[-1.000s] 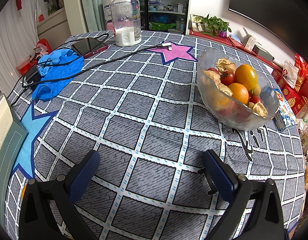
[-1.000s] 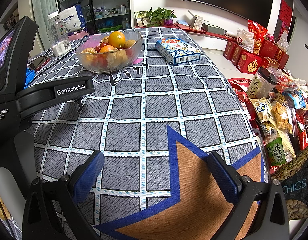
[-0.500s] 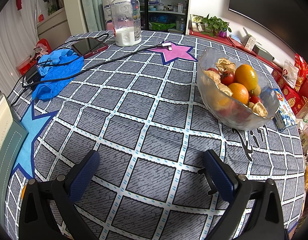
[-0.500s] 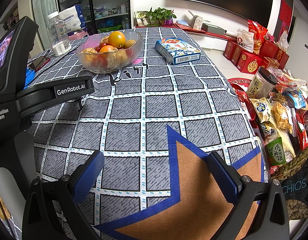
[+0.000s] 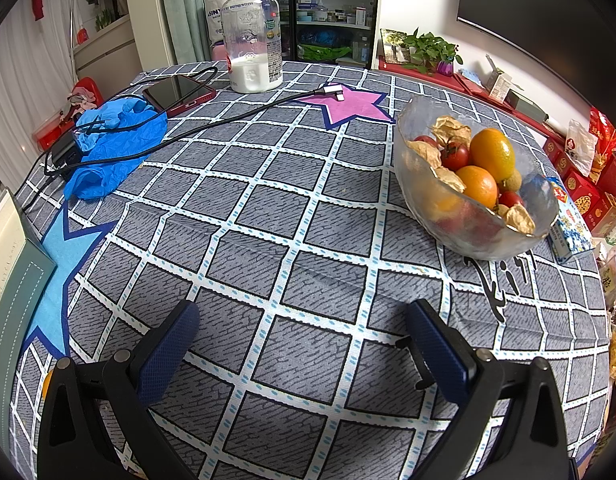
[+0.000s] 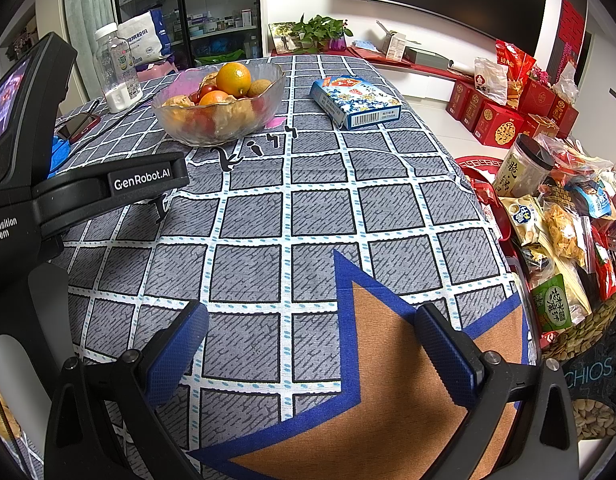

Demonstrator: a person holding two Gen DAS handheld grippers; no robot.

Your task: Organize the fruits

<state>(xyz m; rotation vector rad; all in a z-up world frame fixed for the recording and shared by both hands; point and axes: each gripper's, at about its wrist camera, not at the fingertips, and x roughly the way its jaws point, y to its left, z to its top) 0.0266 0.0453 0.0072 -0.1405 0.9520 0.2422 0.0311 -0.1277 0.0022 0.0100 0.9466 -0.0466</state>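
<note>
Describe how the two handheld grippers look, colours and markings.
Both the left gripper and the right gripper have black plastic arms with silver screws and textured blue pads on the fingers. The left gripper's body, seen from the right wrist, carries white "GenRobot.AI" lettering and a small screen.

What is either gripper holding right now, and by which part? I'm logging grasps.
Nothing is held. The left gripper and right gripper are both open over bare tablecloth; the fruit sits untouched in the glass bowl.

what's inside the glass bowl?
The clear glass bowl holds two oranges, small red tomatoes, papery tan husks and a small brownish fruit. Lower layers blur behind the frosted wall.
</note>
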